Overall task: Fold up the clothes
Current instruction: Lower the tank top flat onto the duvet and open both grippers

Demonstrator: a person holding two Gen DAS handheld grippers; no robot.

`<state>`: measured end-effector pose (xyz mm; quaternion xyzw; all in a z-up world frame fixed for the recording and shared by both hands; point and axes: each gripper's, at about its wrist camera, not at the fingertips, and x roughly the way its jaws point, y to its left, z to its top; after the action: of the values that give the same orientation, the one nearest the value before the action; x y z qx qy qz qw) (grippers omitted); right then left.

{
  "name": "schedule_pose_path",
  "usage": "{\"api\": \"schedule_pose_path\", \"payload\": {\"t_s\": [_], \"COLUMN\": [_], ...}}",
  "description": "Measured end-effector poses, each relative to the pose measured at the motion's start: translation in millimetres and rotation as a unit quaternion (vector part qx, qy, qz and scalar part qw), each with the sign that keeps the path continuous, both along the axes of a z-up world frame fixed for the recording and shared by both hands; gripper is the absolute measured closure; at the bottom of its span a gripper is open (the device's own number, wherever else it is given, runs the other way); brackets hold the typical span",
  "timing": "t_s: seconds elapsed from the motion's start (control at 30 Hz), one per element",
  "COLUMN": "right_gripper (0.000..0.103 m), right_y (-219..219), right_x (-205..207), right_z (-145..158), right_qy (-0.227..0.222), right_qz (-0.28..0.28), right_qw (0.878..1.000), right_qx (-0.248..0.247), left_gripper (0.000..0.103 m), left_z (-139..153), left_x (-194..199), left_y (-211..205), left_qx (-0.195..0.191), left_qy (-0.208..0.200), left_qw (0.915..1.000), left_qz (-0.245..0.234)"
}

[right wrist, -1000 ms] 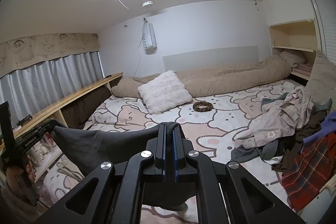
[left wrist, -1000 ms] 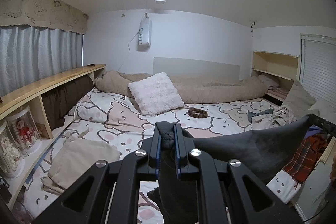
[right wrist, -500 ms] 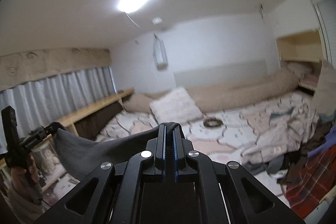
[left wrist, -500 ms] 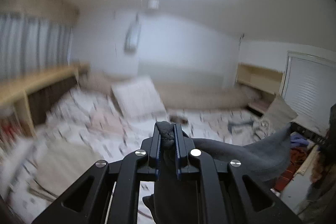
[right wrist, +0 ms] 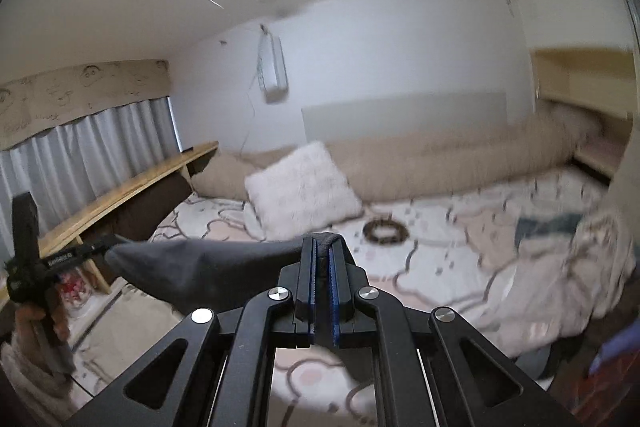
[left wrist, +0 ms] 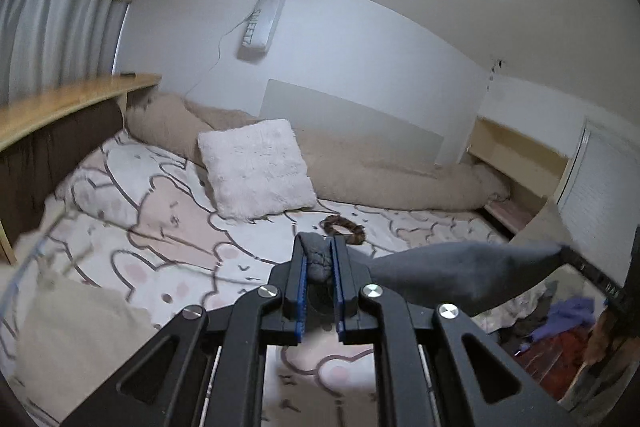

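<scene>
A dark grey garment [left wrist: 452, 271] is stretched in the air above the bed, held at two corners. My left gripper [left wrist: 319, 255] is shut on one bunched corner of it. My right gripper [right wrist: 322, 247] is shut on the other corner; the cloth [right wrist: 200, 267] runs from it leftward. In the left wrist view the right gripper [left wrist: 600, 279] shows at the far right edge. In the right wrist view the left gripper [right wrist: 60, 259] shows at the far left, in a hand.
The bed [left wrist: 168, 219] has a pink cartoon-print cover, a white fluffy pillow [left wrist: 256, 167], a brown ring [left wrist: 344, 225] and a long beige bolster [left wrist: 380, 179]. A folded beige garment [left wrist: 68, 339] lies near left. A pile of clothes [right wrist: 560, 267] lies right. A wooden shelf [right wrist: 120, 195] runs along the left.
Both grippers have swung and tilted with the grey garment still stretched between them; the views now roll sideways and point more toward the headboard wall. Both grips are unchanged.
</scene>
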<state>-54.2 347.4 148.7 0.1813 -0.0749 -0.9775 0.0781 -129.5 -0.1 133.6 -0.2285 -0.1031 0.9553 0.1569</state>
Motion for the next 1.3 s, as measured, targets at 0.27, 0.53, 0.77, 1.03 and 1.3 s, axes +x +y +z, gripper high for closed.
{"api": "schedule_pose_path", "payload": {"t_s": [0.27, 0.53, 0.77, 1.03, 1.3], "right_gripper": [0.098, 0.098, 0.098, 0.098, 0.095], "right_y": [1, -1, -5, -10, 5], "right_x": [-1, 11, 23, 20, 13], "right_z": [-166, -292, -271, -262, -320], "right_qy": [-0.205, -0.354, -0.351, -0.361, -0.436], "right_qz": [0.027, 0.026, 0.041, 0.048, 0.021], "right_qw": [0.978, 0.934, 0.935, 0.929, 0.9], "right_qx": [0.029, 0.026, 0.033, 0.07, 0.026], "left_gripper": [0.092, 0.095, 0.096, 0.095, 0.061], "left_z": [-151, -293, -271, -273, -308], "left_x": [19, 43, 59, 57, 51], "left_y": [-4, -5, -23, -38, -15], "left_qx": [-0.006, 0.002, 0.024, 0.013, 0.027], "left_qy": [-0.192, -0.371, -0.368, -0.379, -0.414], "left_qw": [0.9814, 0.9284, 0.9289, 0.924, 0.9087], "left_qz": [0.009, 0.026, 0.037, 0.052, 0.045]}}
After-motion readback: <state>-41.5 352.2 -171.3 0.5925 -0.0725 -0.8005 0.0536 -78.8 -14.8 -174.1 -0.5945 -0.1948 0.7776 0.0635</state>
